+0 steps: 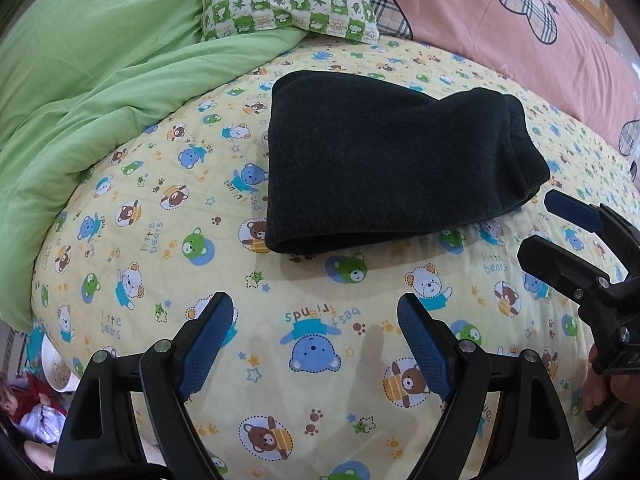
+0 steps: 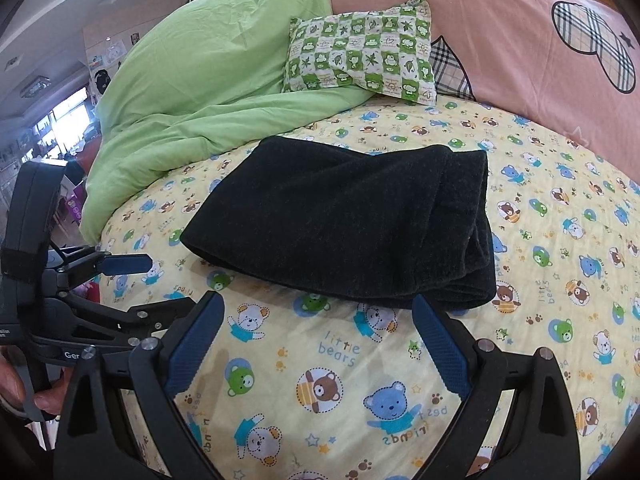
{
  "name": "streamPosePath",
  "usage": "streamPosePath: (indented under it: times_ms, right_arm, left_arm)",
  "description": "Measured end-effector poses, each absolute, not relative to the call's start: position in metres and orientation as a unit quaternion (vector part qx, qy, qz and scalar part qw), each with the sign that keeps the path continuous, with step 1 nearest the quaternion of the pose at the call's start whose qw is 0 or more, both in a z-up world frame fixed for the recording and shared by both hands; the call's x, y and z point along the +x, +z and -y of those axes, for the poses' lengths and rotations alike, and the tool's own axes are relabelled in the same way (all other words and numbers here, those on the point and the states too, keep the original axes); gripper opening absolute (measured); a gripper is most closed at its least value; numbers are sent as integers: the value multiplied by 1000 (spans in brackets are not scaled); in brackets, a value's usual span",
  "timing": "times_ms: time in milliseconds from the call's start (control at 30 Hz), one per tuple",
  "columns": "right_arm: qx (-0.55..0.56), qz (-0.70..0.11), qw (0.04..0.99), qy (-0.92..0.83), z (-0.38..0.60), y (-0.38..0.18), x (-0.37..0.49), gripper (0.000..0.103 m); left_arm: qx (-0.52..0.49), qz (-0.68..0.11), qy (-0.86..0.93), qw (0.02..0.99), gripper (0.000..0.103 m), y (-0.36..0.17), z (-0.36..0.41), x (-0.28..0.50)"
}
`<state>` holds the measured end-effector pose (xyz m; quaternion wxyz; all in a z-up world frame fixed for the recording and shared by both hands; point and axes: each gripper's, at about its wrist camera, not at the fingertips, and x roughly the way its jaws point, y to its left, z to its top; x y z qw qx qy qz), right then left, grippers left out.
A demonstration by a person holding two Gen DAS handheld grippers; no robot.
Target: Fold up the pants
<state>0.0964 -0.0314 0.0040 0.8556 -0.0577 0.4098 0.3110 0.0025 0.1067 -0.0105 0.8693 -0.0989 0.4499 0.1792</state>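
Left gripper (image 1: 316, 344): nearest to us in the left wrist view, its 2 blue-padded fingers spread wide with nothing between them, hovering over bare sheet.
Right gripper (image 2: 316, 344): likewise held wide apart and empty; its tips sit just short of the near edge of the cloth.
Bed sheet (image 1: 160, 240): yellow, printed with little bears, flat under both tools.
Pants (image 1: 380, 164): dark, lying in the middle of the sheet as a compact stacked bundle, rounded fold on the left, layered ends on the right; neither gripper touches them.
Step in hand: we judge the folding to be at or near its end, with both tools off the cloth. We cannot tell whether 1 more fold is intended.
Next move: if another fold is wanted, we would need both jaws to close on the layered right edge and carry it over evenly; otherwise only a light tidying of that edge.
Green quilt (image 2: 192, 92): bunched beyond, to the left.
Checked pillow (image 2: 360, 56): farthest back, against the pink bedding (image 2: 520, 40).
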Motion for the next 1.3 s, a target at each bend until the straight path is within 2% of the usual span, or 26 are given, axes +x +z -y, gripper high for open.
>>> streamPosePath:
  times_ms: [833,1300]
  right_arm:
    - [-62,-385,866,313,33,32,115,95]
    - [-56,-383,868,311,33,35,117,95]
  left_arm:
    - [-82,-422,178,885,85,28,-111,31]
    - [-84,-438,198,873,86,29,-124,34]
